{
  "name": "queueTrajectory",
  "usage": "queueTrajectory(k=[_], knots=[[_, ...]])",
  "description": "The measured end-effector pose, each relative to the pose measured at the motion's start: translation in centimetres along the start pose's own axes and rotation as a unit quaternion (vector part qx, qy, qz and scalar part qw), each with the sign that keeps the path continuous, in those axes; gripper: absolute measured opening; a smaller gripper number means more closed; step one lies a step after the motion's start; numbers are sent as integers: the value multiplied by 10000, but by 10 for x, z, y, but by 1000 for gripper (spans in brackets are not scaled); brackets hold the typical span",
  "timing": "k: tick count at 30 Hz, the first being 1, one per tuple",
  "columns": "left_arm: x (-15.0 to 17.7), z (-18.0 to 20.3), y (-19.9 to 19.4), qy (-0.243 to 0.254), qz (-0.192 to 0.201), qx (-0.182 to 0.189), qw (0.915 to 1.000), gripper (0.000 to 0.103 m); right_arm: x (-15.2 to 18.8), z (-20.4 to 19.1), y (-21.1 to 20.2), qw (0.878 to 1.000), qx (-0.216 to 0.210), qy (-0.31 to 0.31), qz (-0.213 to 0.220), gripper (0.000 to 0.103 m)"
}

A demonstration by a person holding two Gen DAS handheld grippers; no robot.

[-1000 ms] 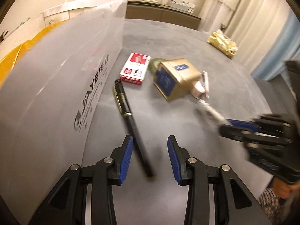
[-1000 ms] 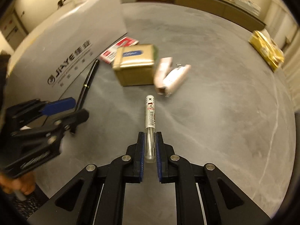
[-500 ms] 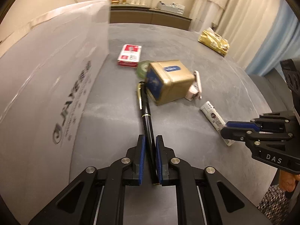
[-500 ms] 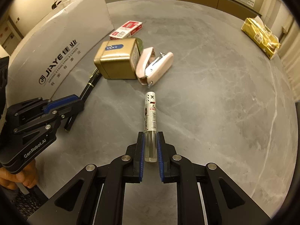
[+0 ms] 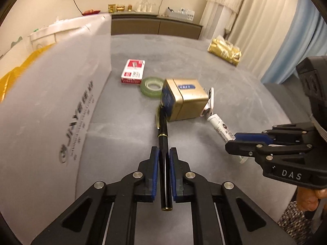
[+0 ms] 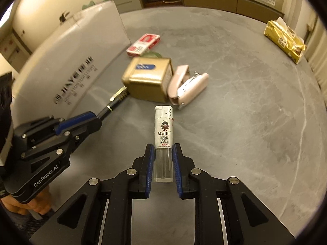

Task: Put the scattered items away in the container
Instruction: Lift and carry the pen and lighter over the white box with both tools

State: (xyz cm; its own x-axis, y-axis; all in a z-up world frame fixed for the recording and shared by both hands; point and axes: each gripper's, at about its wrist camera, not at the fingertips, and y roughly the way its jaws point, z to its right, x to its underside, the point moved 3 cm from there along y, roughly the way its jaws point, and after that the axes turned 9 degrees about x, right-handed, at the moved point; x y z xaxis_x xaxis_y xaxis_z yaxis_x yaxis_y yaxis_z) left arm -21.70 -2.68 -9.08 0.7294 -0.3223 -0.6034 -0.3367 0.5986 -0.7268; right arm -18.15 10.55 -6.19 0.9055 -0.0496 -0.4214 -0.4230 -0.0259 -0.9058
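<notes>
My left gripper [image 5: 164, 163] is shut on a black pen [image 5: 162, 126] whose cap end points at a gold tin [image 5: 184, 100]. My right gripper [image 6: 162, 153] is shut on the clear base of a white lighter [image 6: 163, 130]. In the left wrist view, the right gripper [image 5: 237, 143] holds the lighter [image 5: 219, 127] off to the right. The left gripper [image 6: 90, 120] and pen [image 6: 116, 100] show at the left of the right wrist view. The translucent white container [image 5: 51, 94] stands on the left. A green tape roll [image 5: 152, 85], a red-and-white box [image 5: 133, 71] and a pink stapler [image 6: 188, 85] lie on the table.
A gold foil packet [image 5: 224, 50] lies at the far right of the grey table [image 6: 245, 112]. Yellow material [image 5: 12, 77] shows over the container's wall. A sideboard [image 5: 155, 26] and curtains stand beyond the table. A person's hand [image 6: 22, 206] grips the left tool.
My left gripper closed on the pen and raised its near end. The lighter now shows its broad face between the right fingers, which stand wider apart. Both views sit higher.
</notes>
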Motion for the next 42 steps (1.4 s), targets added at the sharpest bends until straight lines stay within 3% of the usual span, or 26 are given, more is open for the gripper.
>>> queueTrajectory(k=[9,10,12,13,16,18,26,36,42], knots=[[35,9,-12,234,-290,-384,9986,12,4,-10,-5,9999,-135,-75,7,20],[40,9,-9,233,-404,-402,9981,14,4,-11,-4,9998,-144,-100,-5,20],[44,10,-2,303,-488,-552,9968,29,6,-15,-2,9998,-162,-147,-21,20],[42,11,1,356,-484,-568,9966,30,7,-17,-3,9997,-163,-180,-21,20],[27,15,15,520,-453,-529,9962,29,7,-19,-4,9996,-174,-218,-6,20],[24,13,23,598,-485,-592,9953,14,7,-17,-4,9997,-168,-188,12,20],[29,9,7,422,-387,-463,9973,14,3,-14,-16,9995,-239,-109,167,20],[22,32,-53,485,159,-362,9980,14,3,-21,-28,9987,-377,-84,343,20],[19,29,-87,167,338,-180,9991,14,7,-34,-36,9979,-454,-123,438,20]])
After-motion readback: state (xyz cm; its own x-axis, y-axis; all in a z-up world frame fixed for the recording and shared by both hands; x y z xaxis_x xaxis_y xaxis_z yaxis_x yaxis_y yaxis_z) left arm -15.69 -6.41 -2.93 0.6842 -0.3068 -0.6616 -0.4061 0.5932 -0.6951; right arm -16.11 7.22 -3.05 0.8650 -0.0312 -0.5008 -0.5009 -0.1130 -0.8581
